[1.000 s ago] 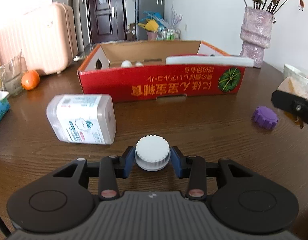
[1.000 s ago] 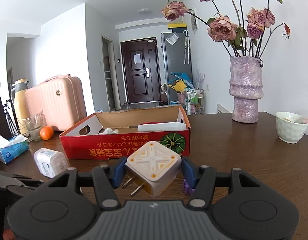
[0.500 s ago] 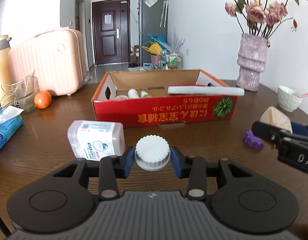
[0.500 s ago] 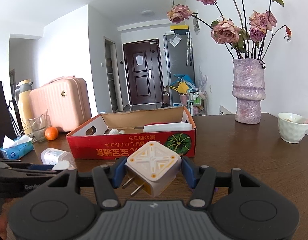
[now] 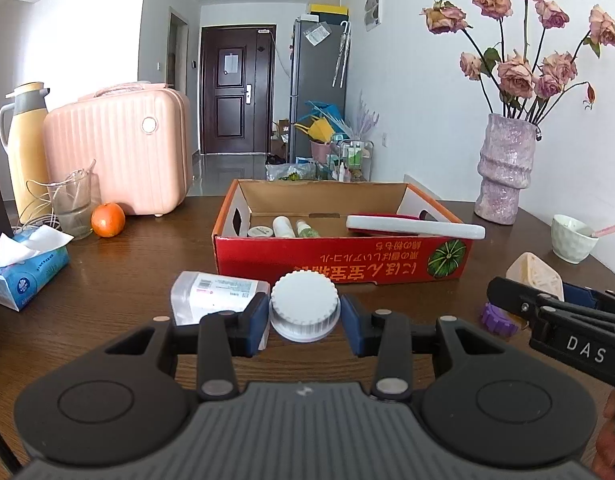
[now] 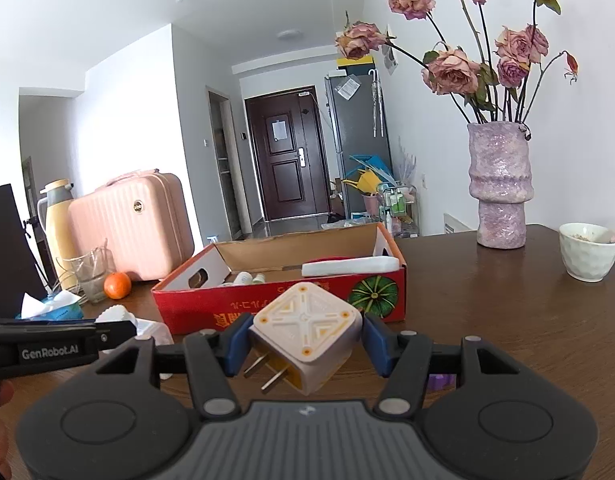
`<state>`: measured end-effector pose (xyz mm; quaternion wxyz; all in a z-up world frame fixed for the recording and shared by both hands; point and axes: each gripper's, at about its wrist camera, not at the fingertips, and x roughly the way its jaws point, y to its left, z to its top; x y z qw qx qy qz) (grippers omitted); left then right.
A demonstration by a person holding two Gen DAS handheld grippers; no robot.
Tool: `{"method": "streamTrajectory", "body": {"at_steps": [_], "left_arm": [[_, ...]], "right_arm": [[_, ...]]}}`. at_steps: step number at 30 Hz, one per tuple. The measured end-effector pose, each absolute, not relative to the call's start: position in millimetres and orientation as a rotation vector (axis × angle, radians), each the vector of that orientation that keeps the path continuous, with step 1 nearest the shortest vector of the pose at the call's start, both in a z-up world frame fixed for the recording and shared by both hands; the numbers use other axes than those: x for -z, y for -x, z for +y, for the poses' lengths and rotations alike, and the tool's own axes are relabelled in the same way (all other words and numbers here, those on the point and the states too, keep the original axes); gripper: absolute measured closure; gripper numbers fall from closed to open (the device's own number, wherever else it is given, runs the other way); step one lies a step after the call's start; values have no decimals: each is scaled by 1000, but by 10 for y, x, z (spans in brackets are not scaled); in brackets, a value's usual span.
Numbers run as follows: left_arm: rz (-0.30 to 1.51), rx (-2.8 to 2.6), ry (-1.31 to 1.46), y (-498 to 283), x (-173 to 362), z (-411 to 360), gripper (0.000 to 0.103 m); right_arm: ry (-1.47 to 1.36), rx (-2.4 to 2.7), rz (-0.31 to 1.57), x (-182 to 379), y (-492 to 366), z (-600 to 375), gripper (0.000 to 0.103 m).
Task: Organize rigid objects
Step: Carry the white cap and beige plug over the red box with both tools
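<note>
My left gripper (image 5: 304,317) is shut on a white ribbed cap (image 5: 304,305), held above the brown table in front of the red cardboard box (image 5: 339,264). My right gripper (image 6: 305,338) is shut on a white cube plug adapter (image 6: 305,330) with two metal prongs, also lifted, short of the same box (image 6: 275,304). The box holds small bottles (image 5: 285,227) and a long white flat object (image 5: 415,227). A clear plastic labelled container (image 5: 213,294) lies on its side just beyond the left fingers. A purple cap (image 5: 497,320) sits on the table under the right gripper.
A purple vase of dried roses (image 5: 505,172) and a white bowl (image 5: 573,238) stand at the right. At the left are a tissue pack (image 5: 27,272), an orange (image 5: 107,219), a glass (image 5: 73,210), a pink suitcase (image 5: 119,160) and a thermos (image 5: 23,148).
My left gripper has risen with the white cap and tilted up, so the box and the room now sit lower in its view. The right gripper has barely moved.
</note>
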<state>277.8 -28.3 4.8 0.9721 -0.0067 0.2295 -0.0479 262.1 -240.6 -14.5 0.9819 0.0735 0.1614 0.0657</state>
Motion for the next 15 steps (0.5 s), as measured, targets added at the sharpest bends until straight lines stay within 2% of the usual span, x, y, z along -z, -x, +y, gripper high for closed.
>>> {"method": "streamTrajectory", "body": {"at_steps": [15], "left_arm": [[422,63,40,-2929,-254,-181,63]], "right_arm": [[-124,-147,297,-38,-2781,-2204,45]]}}
